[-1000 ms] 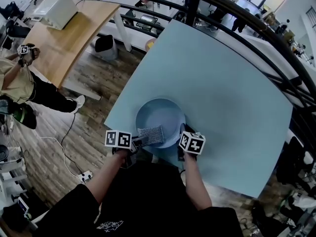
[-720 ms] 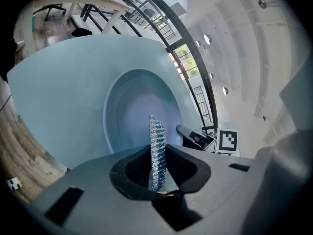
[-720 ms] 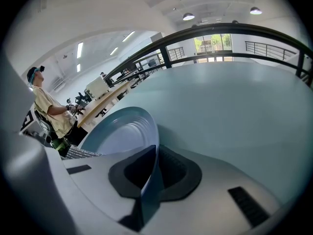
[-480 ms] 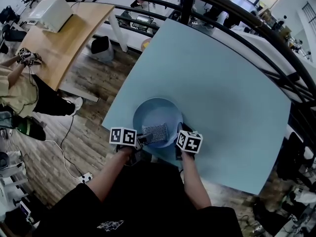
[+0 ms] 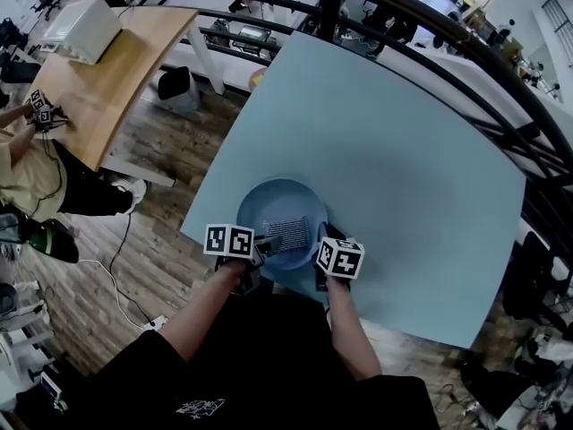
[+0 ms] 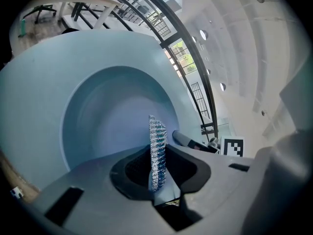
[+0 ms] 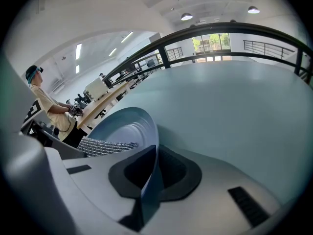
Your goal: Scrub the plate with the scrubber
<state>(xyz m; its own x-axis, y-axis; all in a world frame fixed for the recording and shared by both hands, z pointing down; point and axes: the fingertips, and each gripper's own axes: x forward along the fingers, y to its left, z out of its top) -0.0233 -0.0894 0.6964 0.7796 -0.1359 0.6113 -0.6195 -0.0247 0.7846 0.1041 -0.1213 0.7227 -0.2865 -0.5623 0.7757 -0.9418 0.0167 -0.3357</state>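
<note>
A round light-blue plate [image 5: 279,201] sits near the front edge of the pale blue table [image 5: 403,177]. My left gripper [image 5: 261,242] is shut on a silvery mesh scrubber [image 5: 285,229], which lies flat on the plate's inside. In the left gripper view the scrubber [image 6: 157,151] stands edge-on between the pads, over the plate's bowl [image 6: 107,116]. My right gripper [image 5: 320,240] is shut on the plate's near right rim. In the right gripper view the plate rim [image 7: 151,173] runs between the pads, and the scrubber [image 7: 105,145] shows at the left on the plate [image 7: 128,125].
The table's left and front edges lie close to the plate. A black railing [image 5: 430,52] curves behind the table. A wooden desk [image 5: 116,70] with a white box [image 5: 85,27] stands at the far left, and a person [image 5: 27,164] stands beside it.
The left gripper has slid the scrubber a little to the right and further in across the plate. The right gripper keeps its hold on the rim.
</note>
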